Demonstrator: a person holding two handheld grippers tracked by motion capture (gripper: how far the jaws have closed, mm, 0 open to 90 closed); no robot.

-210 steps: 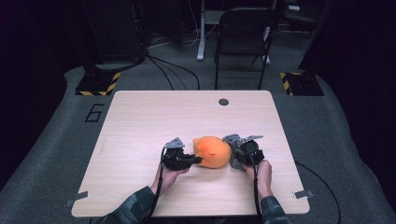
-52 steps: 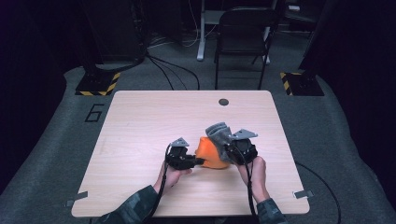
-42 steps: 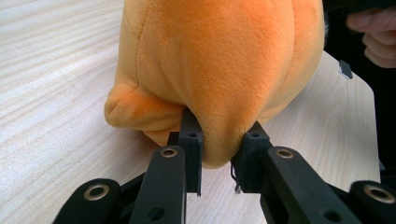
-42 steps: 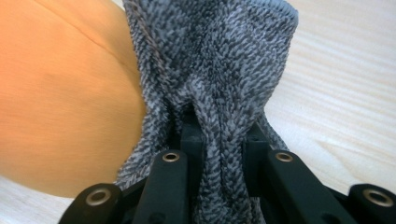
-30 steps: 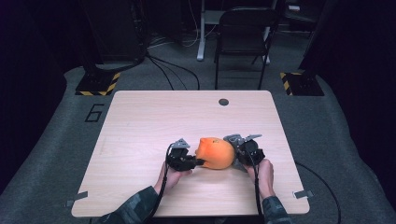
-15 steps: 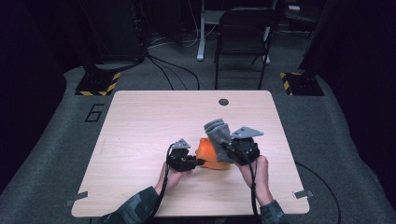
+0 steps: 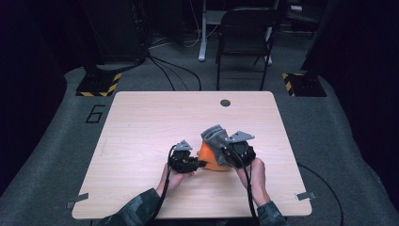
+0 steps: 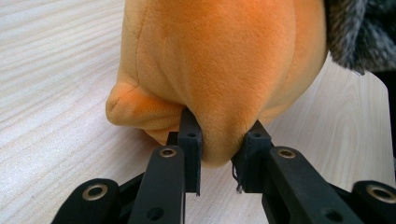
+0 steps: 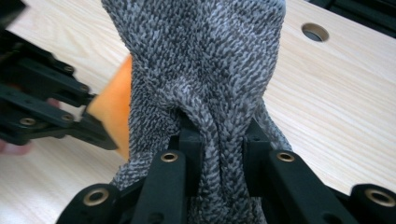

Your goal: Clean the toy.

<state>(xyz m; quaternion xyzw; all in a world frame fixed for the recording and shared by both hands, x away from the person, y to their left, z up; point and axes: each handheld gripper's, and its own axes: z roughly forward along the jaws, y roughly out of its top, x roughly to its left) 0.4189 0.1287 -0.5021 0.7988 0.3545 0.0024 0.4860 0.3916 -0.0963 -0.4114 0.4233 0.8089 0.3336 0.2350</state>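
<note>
I see the left gripper (image 7: 200, 164) pinching a fold of the orange plush toy (image 7: 210, 159) low on its near side; in the left gripper view both jaws press into the soft orange fabric (image 8: 219, 70), and the toy sits on the wooden table (image 7: 141, 122), right of centre toward the near edge. My right gripper (image 7: 225, 151) is clamped on a bunch of the grey knitted cloth (image 7: 215, 137), which stands raised over the toy's far right side and touches it. In the right gripper view the grey knit (image 9: 205, 60) is gathered between both jaws, with the orange toy (image 9: 114, 107) and the left gripper (image 9: 100, 130) beside it.
</note>
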